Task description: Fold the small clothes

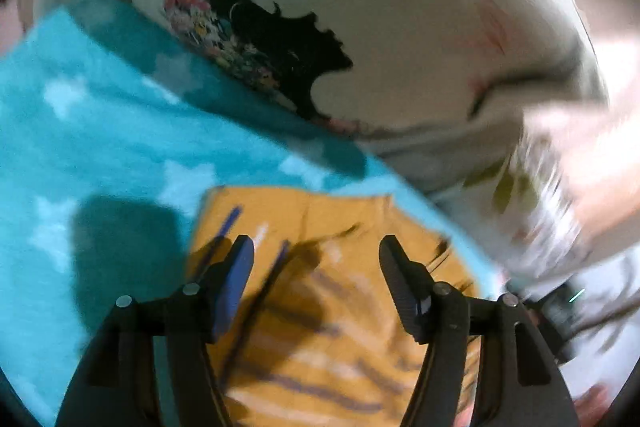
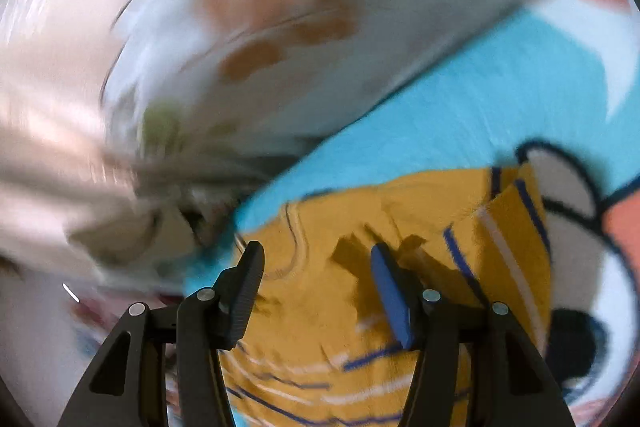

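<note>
A small mustard-yellow garment with blue and white stripes lies on a turquoise blanket with pale stars. My left gripper is open, its jaws spread just above the garment, holding nothing. In the right wrist view the same yellow garment lies below my right gripper, which is open and empty. A striped part of the garment is folded up at the right. Both views are motion-blurred.
A cream cloth with a black and floral print lies beyond the blanket. A blurred pale printed fabric lies past the garment. The blanket shows a cartoon figure at the right.
</note>
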